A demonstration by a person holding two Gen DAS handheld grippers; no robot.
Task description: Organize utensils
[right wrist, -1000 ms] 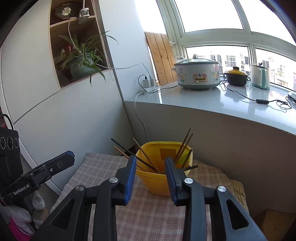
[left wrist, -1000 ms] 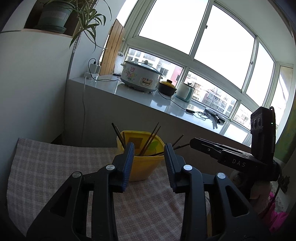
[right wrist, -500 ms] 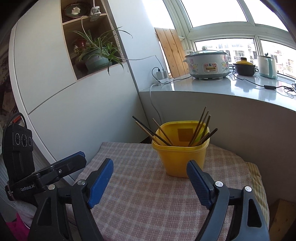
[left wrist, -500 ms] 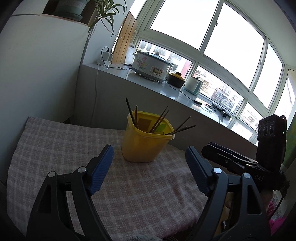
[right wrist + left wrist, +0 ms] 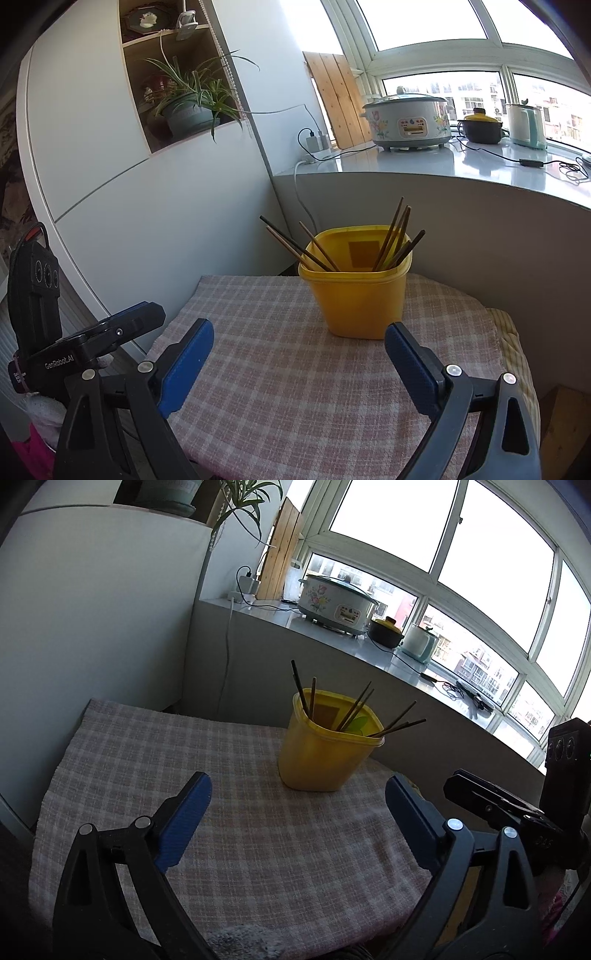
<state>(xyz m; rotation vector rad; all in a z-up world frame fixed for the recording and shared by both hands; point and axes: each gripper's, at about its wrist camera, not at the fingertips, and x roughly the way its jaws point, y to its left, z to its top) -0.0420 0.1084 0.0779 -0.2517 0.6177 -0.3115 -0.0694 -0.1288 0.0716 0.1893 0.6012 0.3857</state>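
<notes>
Far beyond the jaws, a floral cooker (image 5: pixel 406 123), a yellow-lidded pot (image 5: pixel 480 127) and a kettle (image 5: pixel 526 125) line the windowsill; a spider plant (image 5: pixel 192 98) sits upper left.

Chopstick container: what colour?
Yellow container, with a darker square patch on its inner wall; it shows best in the right wrist view.

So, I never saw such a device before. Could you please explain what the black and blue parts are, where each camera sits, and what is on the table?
These are two hand-held grippers, each with a camera looking along its fingers. One picture shows the left gripper, the other the right gripper. Both are wide open and hold nothing. On the checked cloth stands a yellow cup with chopsticks leaning inside. Behind, a cooker sits on the windowsill.
</notes>
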